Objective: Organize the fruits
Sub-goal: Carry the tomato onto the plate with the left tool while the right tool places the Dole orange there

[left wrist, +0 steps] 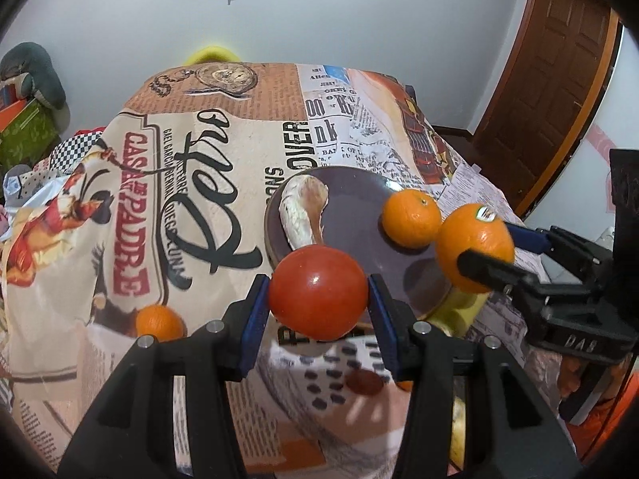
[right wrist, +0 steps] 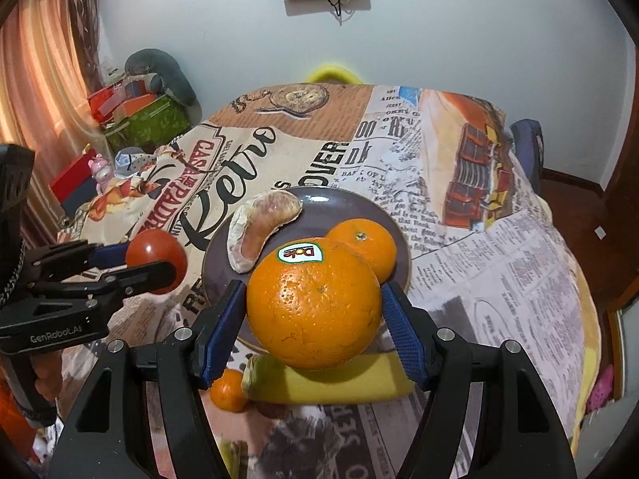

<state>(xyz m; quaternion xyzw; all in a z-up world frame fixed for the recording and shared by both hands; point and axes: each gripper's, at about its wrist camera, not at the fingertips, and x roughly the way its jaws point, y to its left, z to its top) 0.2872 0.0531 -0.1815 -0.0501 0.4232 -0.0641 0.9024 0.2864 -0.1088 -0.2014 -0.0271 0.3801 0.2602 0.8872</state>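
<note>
Carried above the near rim of the purple plate (right wrist: pixel 403 257), ready for dropping beside the resting orange (right wrist: pixel 365 243): tomato (left wrist: pixel 318 293) pinched in left claw (left wrist: pixel 318 299), Dole orange (right wrist: pixel 313 303) in right claw (right wrist: pixel 313 315).

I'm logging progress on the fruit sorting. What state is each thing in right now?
left gripper: shut on the tomato, held in the air.
tomato: gripped, whole.
right gripper: shut on the stickered orange.
stickered orange: gripped, above the plate's near edge.
plate: on the tablecloth, partly filled.
plain orange: resting on the plate.
peeled citrus segment: lying on the plate.
small orange: loose on the tablecloth.
</note>
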